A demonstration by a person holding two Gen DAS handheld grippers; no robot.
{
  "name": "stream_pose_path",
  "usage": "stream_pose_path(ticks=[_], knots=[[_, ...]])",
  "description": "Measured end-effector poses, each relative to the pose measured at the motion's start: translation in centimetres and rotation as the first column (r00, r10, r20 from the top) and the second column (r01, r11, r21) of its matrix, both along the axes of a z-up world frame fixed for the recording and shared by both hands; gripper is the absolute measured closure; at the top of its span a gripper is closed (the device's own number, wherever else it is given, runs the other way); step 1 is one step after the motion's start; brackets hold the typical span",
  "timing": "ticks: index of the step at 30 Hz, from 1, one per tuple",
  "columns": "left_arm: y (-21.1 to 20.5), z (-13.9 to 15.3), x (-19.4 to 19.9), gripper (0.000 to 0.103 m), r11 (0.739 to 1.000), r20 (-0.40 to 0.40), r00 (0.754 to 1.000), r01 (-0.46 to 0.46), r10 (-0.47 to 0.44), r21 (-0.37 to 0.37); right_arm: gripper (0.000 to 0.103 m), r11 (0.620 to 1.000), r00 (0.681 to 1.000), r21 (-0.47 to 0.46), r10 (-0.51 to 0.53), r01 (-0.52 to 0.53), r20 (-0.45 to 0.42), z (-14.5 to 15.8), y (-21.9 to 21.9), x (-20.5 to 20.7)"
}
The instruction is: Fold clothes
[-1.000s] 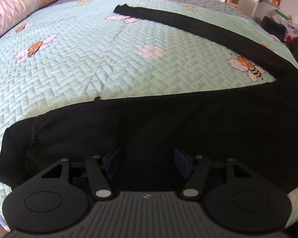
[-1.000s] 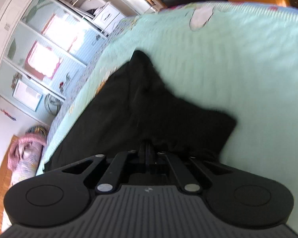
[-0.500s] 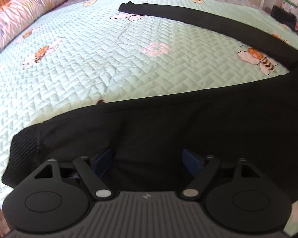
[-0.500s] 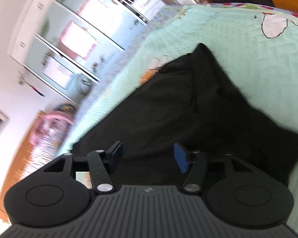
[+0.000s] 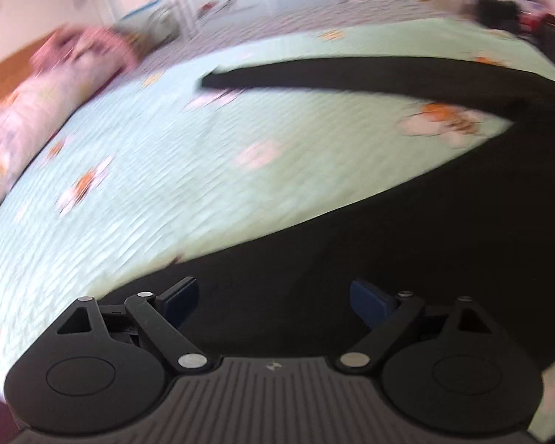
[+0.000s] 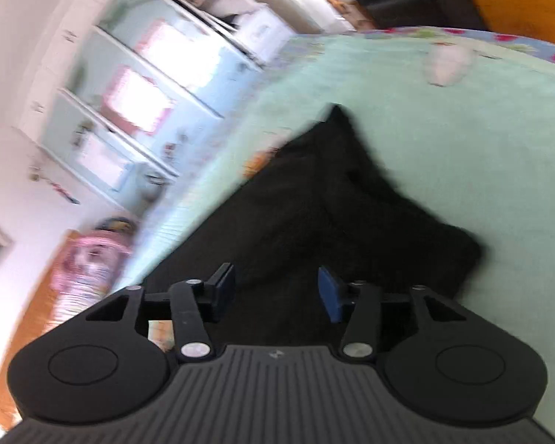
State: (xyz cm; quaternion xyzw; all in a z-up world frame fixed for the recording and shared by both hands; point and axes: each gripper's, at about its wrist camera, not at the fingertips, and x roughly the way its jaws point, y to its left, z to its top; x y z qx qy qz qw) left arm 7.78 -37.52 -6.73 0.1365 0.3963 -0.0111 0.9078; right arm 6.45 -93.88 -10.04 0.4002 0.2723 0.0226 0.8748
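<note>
The left gripper (image 5: 273, 298) hovers just over the black garment (image 5: 407, 251), its fingers (image 5: 179, 296) spread wide apart with nothing between them. The right gripper (image 6: 275, 292) is likewise above the black garment (image 6: 314, 222), fingers (image 6: 329, 294) parted and holding nothing. Both seem released on purpose: the cloth lies flat on the bed (image 5: 211, 192), so the person probably lets it settle before choosing a new place to grasp.

The garment is spread over the near part of the bed, on the mint quilted cover. From its body, one long sleeve (image 5: 351, 76) runs away across the bed toward the far side, still unfolded. In the right view the garment ends in a pointed corner (image 6: 336, 118) farther up the bed (image 6: 444, 155). Beyond the bed, a pink bundle of bedding (image 5: 74, 59) lies at its far left edge, and a wardrobe (image 6: 137, 111) stands behind it.

Compared with one second ago, the right fingers were closed on the cloth and are now open. The left fingers were already open. The left camera now looks higher, showing more of the room, and both views are blurred, so both grippers are probably moving away.
</note>
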Motion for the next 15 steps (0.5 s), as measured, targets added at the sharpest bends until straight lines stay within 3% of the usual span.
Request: stream_pose_path(ticks=[1,2,3,6,8,11,12,13,15], knots=[[-0.6,-0.5,0.2,0.011,1.000,-0.025,0.999,0.022,-0.022,0.008,0.066,1.000,0.999,-0.009,-0.022,0.021,-0.025,-0.3,-0.4,-0.4],[-1.0,-1.2,0.5,0.011,1.000,-0.057,0.998,0.025,-0.024,0.015,0.069,0.999,0.999,0.005,-0.038,0.038,-0.023,-0.3,-0.6,-0.7],[-0.9,-1.7,0.6,0.010,1.000,-0.078,0.997,0.014,-0.013,0.001,0.068,0.998,0.998,0.019,-0.055,0.055,-0.020,-0.3,-0.8,-1.1],[0.5,-2.5,0.8,0.007,0.995,-0.111,0.993,-0.046,0.036,-0.090,0.049,0.997,0.996,0.035,-0.077,0.075,0.046,1.3,0.0,-2.6],[1.8,-2.6,1.4,0.003,0.982,-0.144,0.987,-0.099,0.076,-0.163,0.044,0.997,0.995,0.068,-0.038,0.032,0.088,1.5,0.8,-3.2],[2.1,-2.6,1.5,0.000,0.974,-0.152,0.983,-0.128,0.101,-0.185,0.041,0.998,1.000,0.068,0.000,-0.001,0.025,-0.6,1.5,-3.3],[1.9,-2.6,1.4,0.000,0.974,-0.151,0.983,-0.130,0.103,-0.185,0.061,0.999,1.000,0.051,-0.011,0.012,-0.015,-1.5,1.5,-3.4],[1.8,-2.6,1.3,0.000,0.975,-0.151,0.983,-0.129,0.102,-0.182,0.087,0.999,0.998,0.031,-0.042,0.043,-0.041,-2.0,1.3,-3.5],[1.9,-2.5,1.3,0.000,0.974,-0.153,0.983,-0.131,0.103,-0.185,0.093,0.993,0.990,-0.009,-0.116,0.115,-0.075,-1.7,1.3,-3.9]])
